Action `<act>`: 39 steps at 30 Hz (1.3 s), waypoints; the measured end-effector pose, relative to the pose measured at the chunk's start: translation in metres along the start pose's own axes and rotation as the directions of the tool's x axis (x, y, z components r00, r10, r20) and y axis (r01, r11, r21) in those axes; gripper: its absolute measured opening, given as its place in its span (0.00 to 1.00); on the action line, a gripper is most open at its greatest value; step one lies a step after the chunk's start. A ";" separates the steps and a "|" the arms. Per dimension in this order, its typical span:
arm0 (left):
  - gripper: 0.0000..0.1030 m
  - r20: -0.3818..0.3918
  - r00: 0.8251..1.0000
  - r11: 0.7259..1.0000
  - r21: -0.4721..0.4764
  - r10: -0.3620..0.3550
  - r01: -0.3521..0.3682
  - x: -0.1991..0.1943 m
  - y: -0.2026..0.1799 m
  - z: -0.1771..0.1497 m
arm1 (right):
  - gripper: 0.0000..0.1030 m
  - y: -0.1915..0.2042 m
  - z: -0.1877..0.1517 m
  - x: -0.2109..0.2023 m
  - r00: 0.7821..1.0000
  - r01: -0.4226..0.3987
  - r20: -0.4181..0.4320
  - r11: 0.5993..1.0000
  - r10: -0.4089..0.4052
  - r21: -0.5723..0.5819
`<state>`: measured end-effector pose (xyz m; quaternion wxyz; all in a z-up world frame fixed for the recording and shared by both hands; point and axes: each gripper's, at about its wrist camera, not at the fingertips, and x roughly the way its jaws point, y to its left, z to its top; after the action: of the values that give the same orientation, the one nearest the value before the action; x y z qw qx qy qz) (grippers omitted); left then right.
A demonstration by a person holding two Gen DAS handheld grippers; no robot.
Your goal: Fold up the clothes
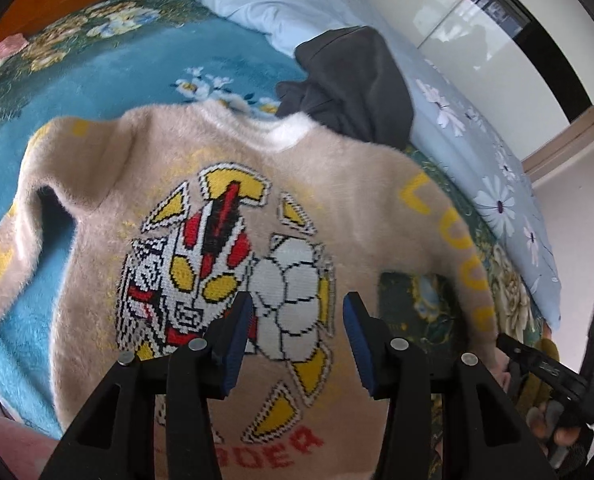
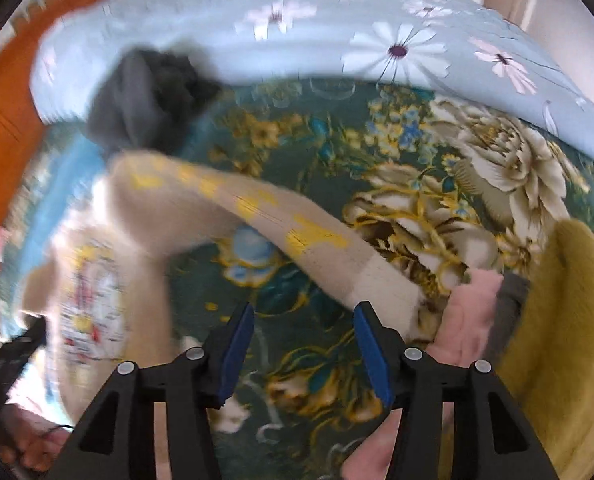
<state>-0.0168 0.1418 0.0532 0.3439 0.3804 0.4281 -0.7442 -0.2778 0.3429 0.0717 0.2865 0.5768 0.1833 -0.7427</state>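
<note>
The fuzzy beige knit sweater with a red, white and yellow robot design (image 1: 225,264) lies spread face up on the bed, over a plush blue-and-green floral blanket (image 1: 97,64), collar toward the pale blue daisy-print pillows (image 1: 497,184). The left hand-held gripper (image 1: 299,344) hovers above the chest design, jaws parted and empty. The right hand-held gripper (image 2: 303,354) hangs over bare blanket, jaws parted with nothing between them; the sleeve with yellow letters (image 2: 281,224) ends just beside its right finger.

The thick pile could slip from a shallow pinch, or the pads could catch blanket with it. A crumpled dark grey garment (image 1: 349,84) touches the collar, and mustard-yellow cloth (image 2: 565,320) crowds the cuff; open room lies on the blue side.
</note>
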 end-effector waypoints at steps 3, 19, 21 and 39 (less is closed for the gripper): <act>0.47 -0.013 1.000 1.000 -0.016 0.008 -0.008 0.009 0.007 0.003 | 0.54 0.008 0.009 0.028 0.993 0.087 -0.081 0.996 -0.087 -0.012; 0.48 -0.045 0.999 1.000 -0.018 -0.027 0.026 0.009 0.013 0.002 | 0.12 0.046 0.008 0.063 0.939 0.318 -0.039 0.906 -0.342 -0.281; 0.48 -0.041 0.998 0.999 -0.036 -0.040 0.039 0.005 0.017 0.002 | 0.09 0.047 0.008 0.054 0.952 0.276 -0.054 0.924 -0.300 -0.264; 0.54 0.191 0.962 0.911 -0.327 -0.198 0.252 -0.050 0.087 0.021 | 0.08 0.183 0.020 -0.068 0.843 -0.531 -0.179 0.840 0.508 -0.117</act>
<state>0.0744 0.0978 0.0705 0.3495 0.2030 0.5663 -0.7183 -0.1650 0.2045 0.1531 0.5095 0.6305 0.0992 -0.5771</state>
